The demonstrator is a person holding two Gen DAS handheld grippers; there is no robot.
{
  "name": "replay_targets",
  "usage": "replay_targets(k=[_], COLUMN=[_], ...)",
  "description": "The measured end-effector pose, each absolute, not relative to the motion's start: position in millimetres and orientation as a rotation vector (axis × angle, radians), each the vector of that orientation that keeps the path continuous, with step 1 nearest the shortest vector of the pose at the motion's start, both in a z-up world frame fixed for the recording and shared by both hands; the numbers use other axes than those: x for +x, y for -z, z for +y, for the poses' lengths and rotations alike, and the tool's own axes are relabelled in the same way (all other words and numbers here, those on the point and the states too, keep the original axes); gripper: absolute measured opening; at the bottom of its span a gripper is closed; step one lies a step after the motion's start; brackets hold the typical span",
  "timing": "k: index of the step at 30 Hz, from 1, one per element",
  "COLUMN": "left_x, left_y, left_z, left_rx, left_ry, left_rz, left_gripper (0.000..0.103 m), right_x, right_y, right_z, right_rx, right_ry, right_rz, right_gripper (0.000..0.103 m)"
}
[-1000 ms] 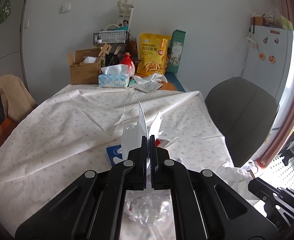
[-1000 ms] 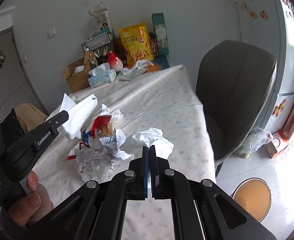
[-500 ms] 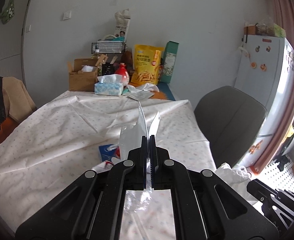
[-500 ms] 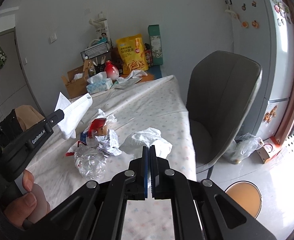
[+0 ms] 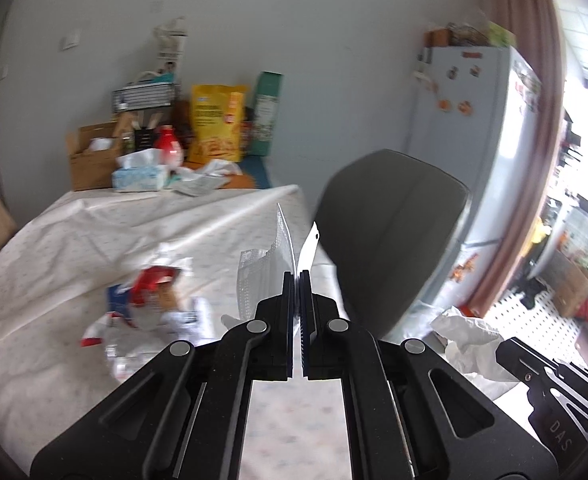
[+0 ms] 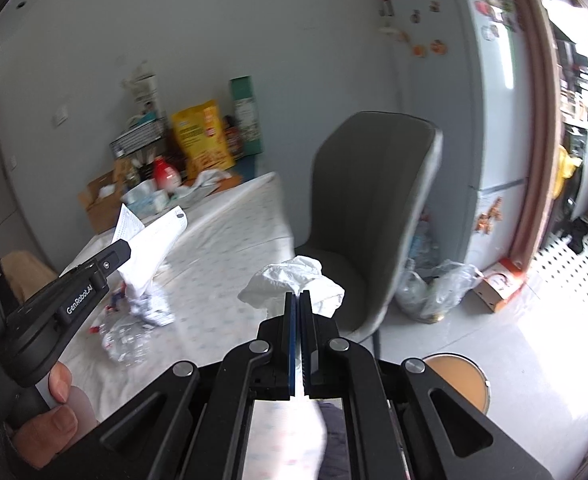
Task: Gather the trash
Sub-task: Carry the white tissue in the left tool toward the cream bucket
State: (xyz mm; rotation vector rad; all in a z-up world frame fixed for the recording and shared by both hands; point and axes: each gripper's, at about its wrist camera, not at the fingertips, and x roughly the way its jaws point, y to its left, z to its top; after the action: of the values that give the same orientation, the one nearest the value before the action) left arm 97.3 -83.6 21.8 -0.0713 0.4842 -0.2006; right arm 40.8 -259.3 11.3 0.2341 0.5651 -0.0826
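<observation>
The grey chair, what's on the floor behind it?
Behind the grey chair lie crumpled clear plastic bags and a small cardboard box beside the fridge. The chair hides anything directly behind its back.

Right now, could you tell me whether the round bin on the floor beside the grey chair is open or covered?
Open, as far as the right wrist view shows: the round bin has no lid over it and its tan inside is exposed. Contents cannot be told.
</observation>
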Motion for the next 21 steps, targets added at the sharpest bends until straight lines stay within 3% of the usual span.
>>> replay_targets(k=[21], left_x=[143], left_y=[32], left_z=[-272], left_rx=[0.08], left_ry=[0.499], left_rz=[0.658], left_gripper=[0.004], right_x=[37], right_y=[46], right_z=[-417], right_rx=[0.408], right_ry=[0.351], right_rz=[0.636], right_gripper=[0.003])
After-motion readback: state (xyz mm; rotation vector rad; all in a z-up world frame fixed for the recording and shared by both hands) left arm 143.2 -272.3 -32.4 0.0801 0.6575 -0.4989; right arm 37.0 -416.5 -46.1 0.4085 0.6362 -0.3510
